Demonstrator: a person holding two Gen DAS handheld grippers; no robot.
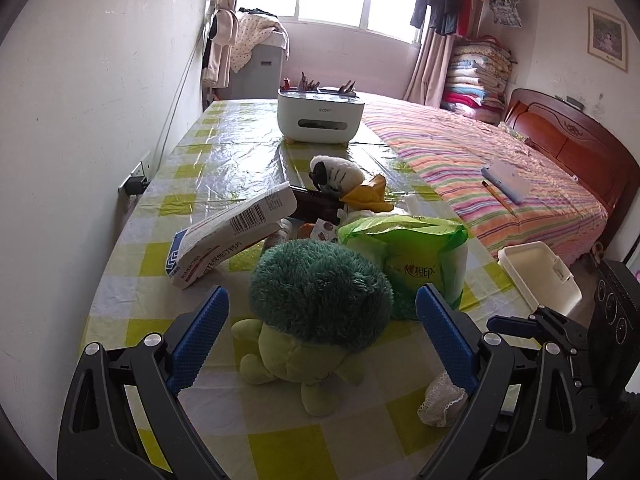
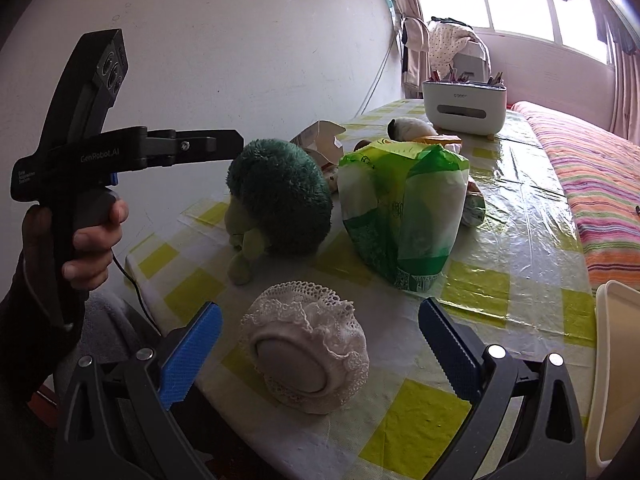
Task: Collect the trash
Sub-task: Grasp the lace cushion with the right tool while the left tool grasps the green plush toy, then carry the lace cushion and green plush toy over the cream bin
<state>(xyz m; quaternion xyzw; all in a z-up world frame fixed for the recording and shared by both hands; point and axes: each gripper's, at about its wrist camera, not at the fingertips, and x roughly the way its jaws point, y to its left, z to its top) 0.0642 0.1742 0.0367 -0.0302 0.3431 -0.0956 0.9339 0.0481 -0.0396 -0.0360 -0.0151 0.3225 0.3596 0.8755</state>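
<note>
Blue fingers (image 1: 202, 340) of the left gripper (image 1: 320, 344) are sitting wide apart, with a green plush toy (image 1: 316, 312) lying between them on the checked tablecloth (image 1: 132, 264), not pinched. At 5 o'clock from the toy, a small lacy ball (image 1: 442, 400) is resting just beside the right-side finger. Over in the right wrist view, the right gripper (image 2: 320, 350) is also spreading its fingers (image 2: 188, 356) wide around that lacy ball (image 2: 308, 344), and I cannot tell if they are touching it. At 12 o'clock from the toy, a green plastic pack (image 1: 416, 256) is standing close behind it. At 10 o'clock, a white medicine box (image 1: 232, 236) is leaning tilted on the pile of bits. Farther off at 12 o'clock, a white tissue box (image 1: 320, 116) is sitting on the table. At 3 o'clock, a white bin (image 1: 540, 276) is waiting off the table edge, near the striped bed (image 1: 480, 160).
</note>
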